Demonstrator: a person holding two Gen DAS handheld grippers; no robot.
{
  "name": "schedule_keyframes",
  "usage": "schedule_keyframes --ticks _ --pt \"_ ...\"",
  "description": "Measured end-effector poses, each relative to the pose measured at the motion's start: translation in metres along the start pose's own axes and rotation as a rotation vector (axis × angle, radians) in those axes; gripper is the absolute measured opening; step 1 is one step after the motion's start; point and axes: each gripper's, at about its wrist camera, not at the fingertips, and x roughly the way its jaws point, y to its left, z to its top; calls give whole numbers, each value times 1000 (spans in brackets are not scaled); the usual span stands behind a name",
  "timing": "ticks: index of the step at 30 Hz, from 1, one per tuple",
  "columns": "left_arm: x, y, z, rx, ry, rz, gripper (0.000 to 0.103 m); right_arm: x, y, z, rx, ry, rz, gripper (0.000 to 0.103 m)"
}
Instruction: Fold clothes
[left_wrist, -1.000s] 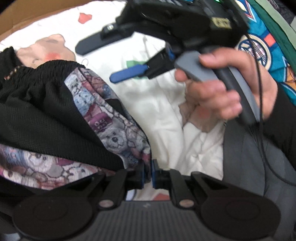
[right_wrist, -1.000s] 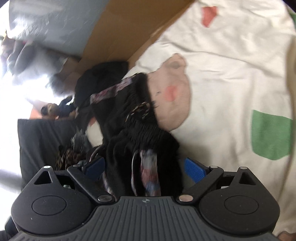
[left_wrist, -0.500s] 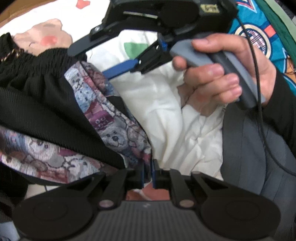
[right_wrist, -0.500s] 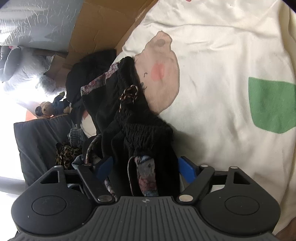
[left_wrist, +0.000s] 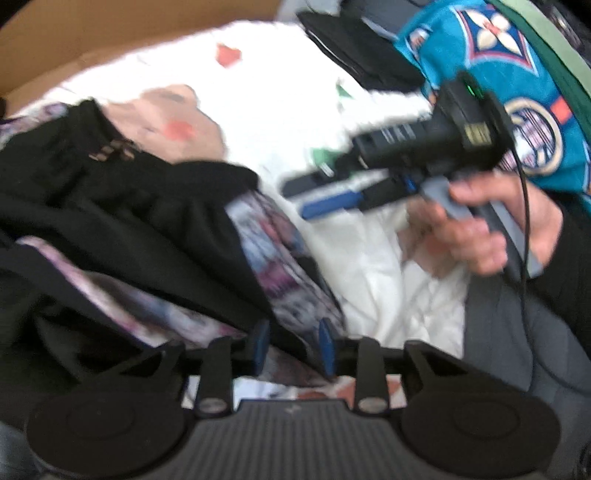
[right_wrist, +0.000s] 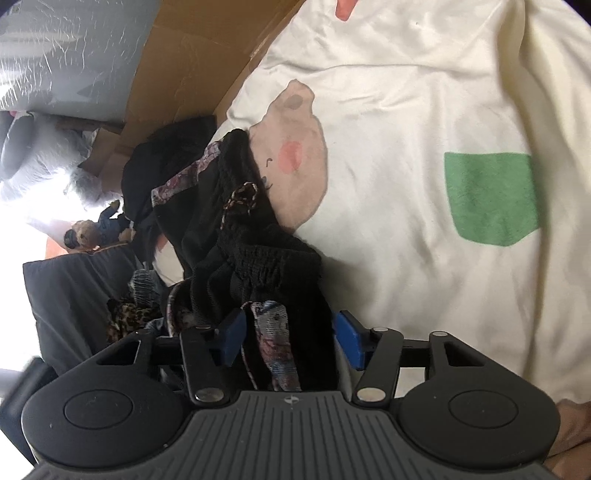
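A black garment (left_wrist: 147, 240) with a teddy-bear print lining and a gathered waistband lies bunched on a white sheet (left_wrist: 277, 110). In the blurred left wrist view, my left gripper (left_wrist: 292, 345) is open, with a fold of the garment still between its blue pads. My right gripper (right_wrist: 290, 341) straddles the waistband end of the garment (right_wrist: 258, 258); its fingers are partly drawn in but still apart. From the left wrist view, the right gripper (left_wrist: 295, 197) sits at the garment's right edge, with a hand (left_wrist: 480, 240) squeezing its handle.
The sheet (right_wrist: 406, 110) carries a pink bear face and a green patch. Cardboard (right_wrist: 192, 55) borders it at the far side. A dark bag (right_wrist: 66, 295) with more clothes is on the left. A teal patterned blanket (left_wrist: 480, 55) and a grey-clad leg (left_wrist: 517, 332) lie to the right.
My left gripper, clamped on the garment's edge before, has opened. The right gripper's fingers have narrowed around the waistband and it has pulled back to the right.
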Motion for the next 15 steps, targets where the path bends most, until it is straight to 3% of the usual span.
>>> schedule_keyframes --ticks 4,10,15 --pt "-2 14 5 -47 -25 53 33 11 3 2 -27 19 -35 52" --pt "-2 16 11 -70 -58 63 33 40 12 0 -101 57 -101 42" --pt "6 14 12 -79 -60 73 33 45 16 -3 -130 73 -103 41"
